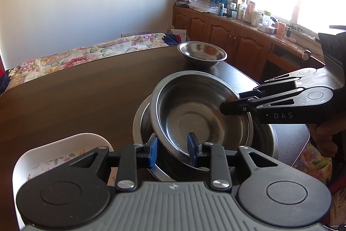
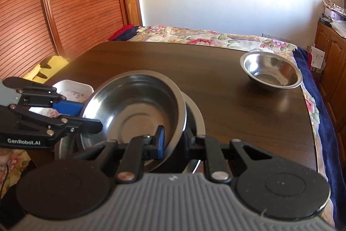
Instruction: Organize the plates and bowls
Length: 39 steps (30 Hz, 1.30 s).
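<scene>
While both claws pinch the tilted steel bowl [image 1: 201,114] by its rim, I note it sits askew inside a larger steel basin [image 1: 262,135] at the table's [image 1: 75,90] near edge. My left gripper [image 1: 173,149] clamps the near rim; my right gripper [image 2: 173,140] is closed on the opposite rim. Thin, rigid metal, probably light and slick: take it at the rolled lip, square on. A second steel bowl [image 2: 271,73] stands well apart. Readable: "DAS" on the right gripper's body, "GenRobot.AI" on the left's.
</scene>
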Available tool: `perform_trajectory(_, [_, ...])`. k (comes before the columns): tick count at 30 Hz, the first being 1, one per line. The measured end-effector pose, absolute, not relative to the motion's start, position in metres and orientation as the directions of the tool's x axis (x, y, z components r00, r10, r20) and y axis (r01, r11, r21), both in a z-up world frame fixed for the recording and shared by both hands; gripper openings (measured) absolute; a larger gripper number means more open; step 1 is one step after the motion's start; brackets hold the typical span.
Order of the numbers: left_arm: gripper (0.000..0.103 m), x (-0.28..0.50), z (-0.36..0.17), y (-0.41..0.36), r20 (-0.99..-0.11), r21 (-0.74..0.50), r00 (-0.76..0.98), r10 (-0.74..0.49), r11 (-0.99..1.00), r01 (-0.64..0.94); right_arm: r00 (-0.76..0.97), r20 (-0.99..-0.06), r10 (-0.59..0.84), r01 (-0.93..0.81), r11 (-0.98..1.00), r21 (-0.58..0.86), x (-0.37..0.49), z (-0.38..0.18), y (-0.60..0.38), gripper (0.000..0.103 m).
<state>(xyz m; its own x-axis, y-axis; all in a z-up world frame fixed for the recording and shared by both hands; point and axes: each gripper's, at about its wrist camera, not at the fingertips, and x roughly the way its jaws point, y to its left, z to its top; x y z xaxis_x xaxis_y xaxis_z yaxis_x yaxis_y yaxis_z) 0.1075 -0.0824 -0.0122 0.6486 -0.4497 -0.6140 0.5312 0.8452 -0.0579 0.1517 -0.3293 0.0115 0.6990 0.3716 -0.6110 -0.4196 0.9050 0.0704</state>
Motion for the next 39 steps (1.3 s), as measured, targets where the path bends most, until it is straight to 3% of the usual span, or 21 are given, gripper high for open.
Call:
perform_trajectory(9, [0.031, 0.103, -0.012, -0.08, -0.605, -0.048, 0.659, -0.448, 0.846, 0.531, 0.709, -0.611, 0.353, -0.416, 0.908, 0.042, 0.151, 0.011, -0.326, 0.012])
perform_trajectory(22, [0.031, 0.102, -0.01, -0.077, -0.592, -0.057, 0.673, -0.444, 0.856, 0.514, 0.719, -0.603, 0.347, -0.415, 0.909, 0.028, 0.151, 0.01, -0.324, 0.012])
perform_trajectory(39, [0.031, 0.11, 0.005, -0.089, -0.547, -0.043, 0.706, -0.45, 0.857, 0.513, 0.814, -0.465, 0.347, -0.381, 0.924, 0.023, 0.144, 0.027, -0.337, 0.012])
